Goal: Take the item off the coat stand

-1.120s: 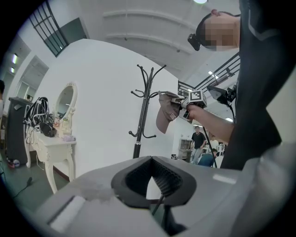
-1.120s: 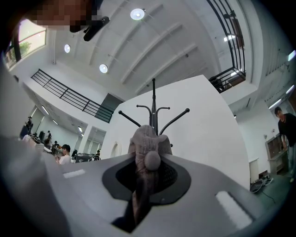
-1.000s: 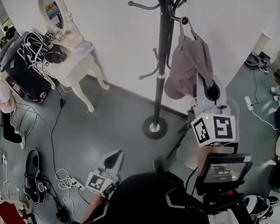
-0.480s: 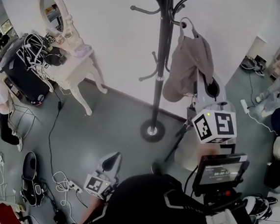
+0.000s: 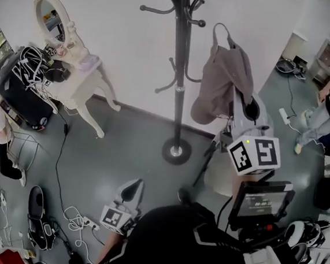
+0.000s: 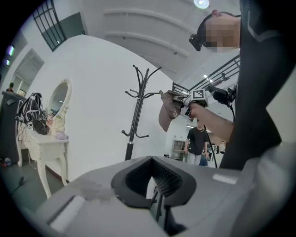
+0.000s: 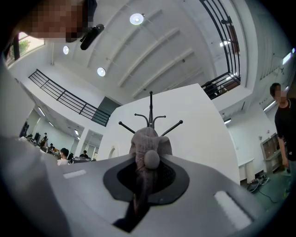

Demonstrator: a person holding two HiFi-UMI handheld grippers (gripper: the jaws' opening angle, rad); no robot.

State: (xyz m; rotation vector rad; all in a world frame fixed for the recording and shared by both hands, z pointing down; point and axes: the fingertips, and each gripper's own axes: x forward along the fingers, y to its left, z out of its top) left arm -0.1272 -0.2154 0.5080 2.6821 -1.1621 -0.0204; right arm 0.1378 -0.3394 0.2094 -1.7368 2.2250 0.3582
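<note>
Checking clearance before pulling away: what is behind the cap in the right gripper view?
The coat stand's top hooks and a white wall rise behind the cap. The cap covers the pole below them, so contact there cannot be judged.

Head view steeply down; gripper views upward; all share coat stand (image 5: pixel 178 89).

Legible text: none; the small screen (image 5: pixel 261 203) at four o'clock in the head view and white print on the cap (image 6: pixel 169 111) are too blurred to read.
</note>
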